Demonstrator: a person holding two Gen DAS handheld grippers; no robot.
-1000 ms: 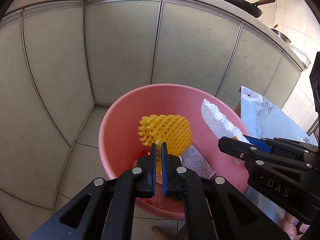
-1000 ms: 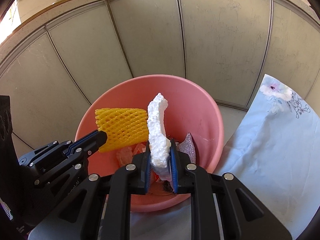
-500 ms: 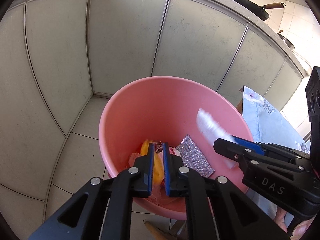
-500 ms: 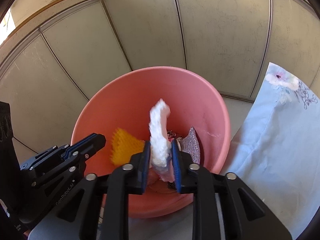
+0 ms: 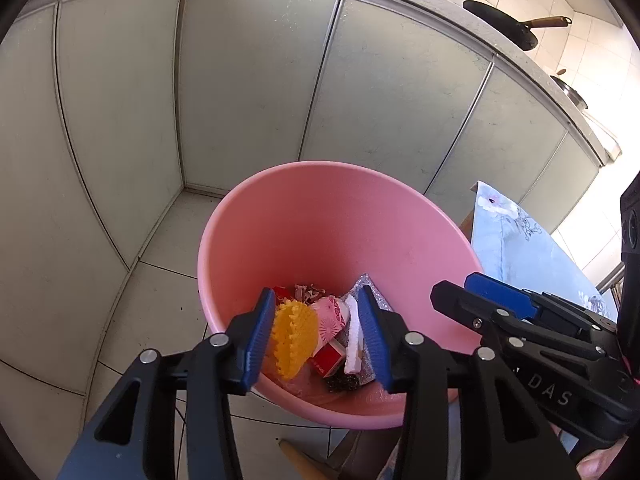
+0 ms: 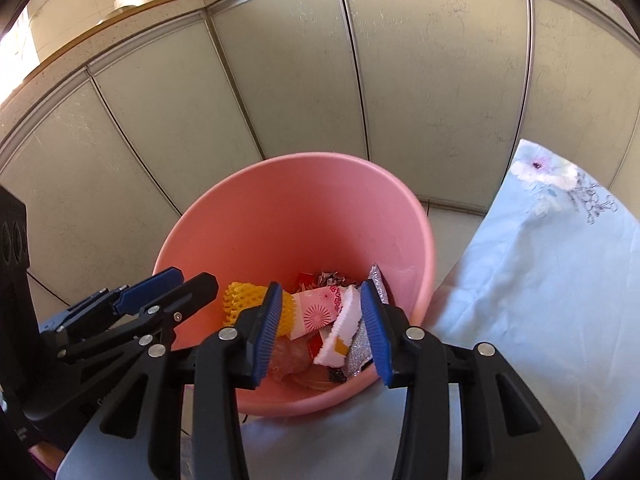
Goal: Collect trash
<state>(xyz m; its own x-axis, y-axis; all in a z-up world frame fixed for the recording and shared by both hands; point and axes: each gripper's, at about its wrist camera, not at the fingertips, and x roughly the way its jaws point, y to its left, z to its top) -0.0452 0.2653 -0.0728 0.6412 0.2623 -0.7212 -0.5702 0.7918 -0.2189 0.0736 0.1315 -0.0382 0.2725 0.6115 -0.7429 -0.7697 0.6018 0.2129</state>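
**Item: pink bin (image 5: 320,216), with contents.** Stands on the tiled floor (image 5: 160,292), lower centre of both views, in front of grey cabinet doors (image 5: 248,80). It holds the collected trash: a yellow foam net (image 5: 294,336) at lower left of the pile, a white foam strip (image 5: 353,336) to its right, a pink printed wrapper (image 5: 330,316) between them, a small red box (image 5: 329,356) below, and a silver scouring pad (image 6: 378,280) against the right wall. Further scraps lie underneath, too jumbled to name.

**Item: left tongs (image 5: 316,320).** Spread, jaws just opened, nothing pinched. The net lies loose in the bin below them, seen through the gap.

**Item: right tongs (image 6: 320,316).** Spread, jaws just opened, nothing pinched. The foam strip (image 6: 340,332) rests in the pile beneath.

**Item: pale blue flowered cloth (image 6: 540,280).** Right of the bin in both views, covering a surface that runs up to the bin's rim.

**Item: pans (image 5: 500,28).** On the counter, upper right of the left view. Not part of the task.

**Step in hand:** the release; both pieces appear delivered.

**Next move, as judged:** lift both tongs clear of the rim and turn away to look for remaining litter. No loose trash is visible outside the bin from here, so whether any is left cannot be told.
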